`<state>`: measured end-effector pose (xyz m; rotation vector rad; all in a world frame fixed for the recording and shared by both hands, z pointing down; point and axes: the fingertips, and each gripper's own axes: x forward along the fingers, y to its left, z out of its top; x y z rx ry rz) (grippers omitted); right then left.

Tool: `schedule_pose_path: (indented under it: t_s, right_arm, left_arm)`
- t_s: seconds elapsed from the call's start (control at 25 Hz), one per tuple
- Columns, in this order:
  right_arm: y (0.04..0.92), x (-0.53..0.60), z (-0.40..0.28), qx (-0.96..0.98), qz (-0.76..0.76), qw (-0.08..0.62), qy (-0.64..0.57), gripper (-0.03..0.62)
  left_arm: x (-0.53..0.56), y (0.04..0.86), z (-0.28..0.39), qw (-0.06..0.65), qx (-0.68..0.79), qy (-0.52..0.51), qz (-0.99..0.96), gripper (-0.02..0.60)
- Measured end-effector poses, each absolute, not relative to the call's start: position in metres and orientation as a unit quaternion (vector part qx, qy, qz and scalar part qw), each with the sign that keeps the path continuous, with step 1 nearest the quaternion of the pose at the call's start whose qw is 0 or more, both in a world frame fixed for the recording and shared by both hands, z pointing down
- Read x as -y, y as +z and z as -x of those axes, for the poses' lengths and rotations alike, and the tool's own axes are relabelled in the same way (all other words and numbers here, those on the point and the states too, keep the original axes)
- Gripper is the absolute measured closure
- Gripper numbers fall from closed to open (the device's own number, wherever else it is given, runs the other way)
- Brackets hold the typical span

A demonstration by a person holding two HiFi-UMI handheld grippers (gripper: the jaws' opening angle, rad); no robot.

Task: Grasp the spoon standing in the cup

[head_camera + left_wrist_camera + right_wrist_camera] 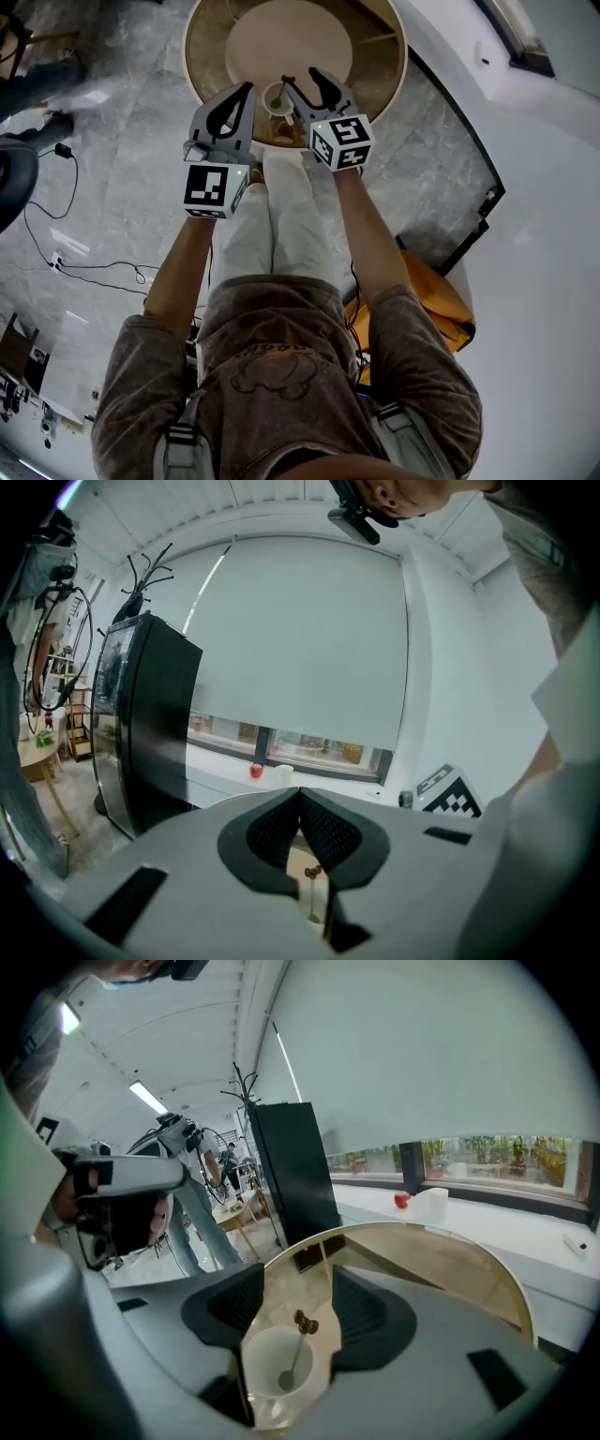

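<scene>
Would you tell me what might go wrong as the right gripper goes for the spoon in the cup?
The spoon leans loose in the cup, its thin handle between the jaws of the open right gripper; closing could push it aside instead of pinching it. The cup stands near the table edge, so a jaw catching its rim might tip it. The shut left gripper is close beside the cup and might bump it.

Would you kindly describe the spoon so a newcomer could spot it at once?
Start at the round tan table. Near its closest edge stands a white cup; the spoon stands inside it, the only utensil, its slim pale handle topped by a dark brown ornament.
</scene>
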<state>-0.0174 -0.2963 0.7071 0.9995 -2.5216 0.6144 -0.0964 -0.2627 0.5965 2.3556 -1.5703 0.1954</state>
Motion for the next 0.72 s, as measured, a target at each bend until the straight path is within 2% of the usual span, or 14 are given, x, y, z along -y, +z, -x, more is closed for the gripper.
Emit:
schedule_pose_path:
  t_s: [0.48,0.72]
  right_arm:
    - [0.789,0.302,0.024,0.873,-0.31,0.256,0.274,0.389]
    - [0.797,0.301,0.026,0.875,-0.295,0.265,0.278,0.41]
  left_arm:
    - [0.263,0.614,0.083,0.166,0.529,0.075,-0.829,0.572]
    - [0.264,0.619,0.083,0.17,0.529,0.076,-0.828,0.572]
